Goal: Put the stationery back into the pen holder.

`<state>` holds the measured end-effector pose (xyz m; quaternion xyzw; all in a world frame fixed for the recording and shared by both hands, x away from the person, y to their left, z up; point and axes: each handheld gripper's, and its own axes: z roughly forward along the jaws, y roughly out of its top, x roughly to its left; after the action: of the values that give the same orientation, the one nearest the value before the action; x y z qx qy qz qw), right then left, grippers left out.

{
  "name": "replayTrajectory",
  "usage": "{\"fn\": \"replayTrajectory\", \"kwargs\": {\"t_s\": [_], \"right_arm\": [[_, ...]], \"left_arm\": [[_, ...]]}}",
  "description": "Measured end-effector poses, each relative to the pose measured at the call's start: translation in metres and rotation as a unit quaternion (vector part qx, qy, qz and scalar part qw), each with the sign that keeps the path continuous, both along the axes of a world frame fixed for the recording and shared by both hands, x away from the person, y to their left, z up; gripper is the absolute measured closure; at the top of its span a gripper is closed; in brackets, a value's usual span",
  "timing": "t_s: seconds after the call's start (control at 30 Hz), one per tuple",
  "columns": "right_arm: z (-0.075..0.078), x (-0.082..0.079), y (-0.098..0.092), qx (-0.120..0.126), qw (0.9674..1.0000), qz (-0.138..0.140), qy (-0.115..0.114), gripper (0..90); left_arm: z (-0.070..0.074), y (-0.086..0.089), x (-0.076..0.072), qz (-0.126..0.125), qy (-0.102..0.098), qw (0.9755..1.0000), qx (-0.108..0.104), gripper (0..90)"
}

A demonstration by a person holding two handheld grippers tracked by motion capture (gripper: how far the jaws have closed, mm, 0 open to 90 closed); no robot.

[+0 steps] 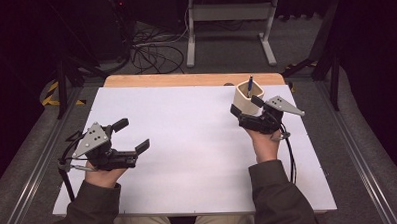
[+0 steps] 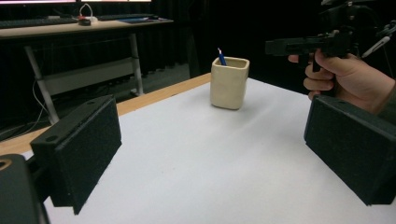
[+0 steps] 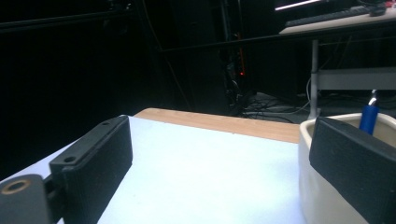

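A cream cup with rounded corners stands upright near the far right part of the white counter, and a blue pen sticks up out of it. The right gripper sits just beside the cup on its near right side, jaws spread wide and holding nothing; in the right gripper view the cup lies behind that gripper's right-hand jaw, so close that I cannot tell whether the two touch, and the pen rises just past the jaw's top edge. The left gripper is well apart, over the near left of the counter, its jaws likewise released and wide, with bare white surface between them. From the left gripper view the cup stands alone across open counter, with the right hand beside it. The whole middle of the counter is free surface. A strip of bare wood runs along the far edge, close behind the cup. Beyond it stand a white desk frame and a tangle of cables on the floor. No writing can be read on anything.
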<state>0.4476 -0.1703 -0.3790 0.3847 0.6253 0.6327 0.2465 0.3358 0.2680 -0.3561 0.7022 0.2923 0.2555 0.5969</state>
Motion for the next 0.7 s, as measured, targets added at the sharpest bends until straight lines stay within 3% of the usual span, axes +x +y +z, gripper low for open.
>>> {"fn": "replayTrajectory", "kwargs": {"t_s": [0.23,0.7], "right_arm": [[0.006,-0.016,0.0,-0.01,0.9998,0.015,-0.012,4.5],[0.008,-0.032,-0.008,-0.004,0.999,0.043,-0.005,0.2]], "left_arm": [[0.002,0.003,-0.001,0.003,-0.003,1.0,-0.005,4.8],[0.003,0.006,-0.002,0.007,-0.003,1.0,-0.006,4.8]]}}
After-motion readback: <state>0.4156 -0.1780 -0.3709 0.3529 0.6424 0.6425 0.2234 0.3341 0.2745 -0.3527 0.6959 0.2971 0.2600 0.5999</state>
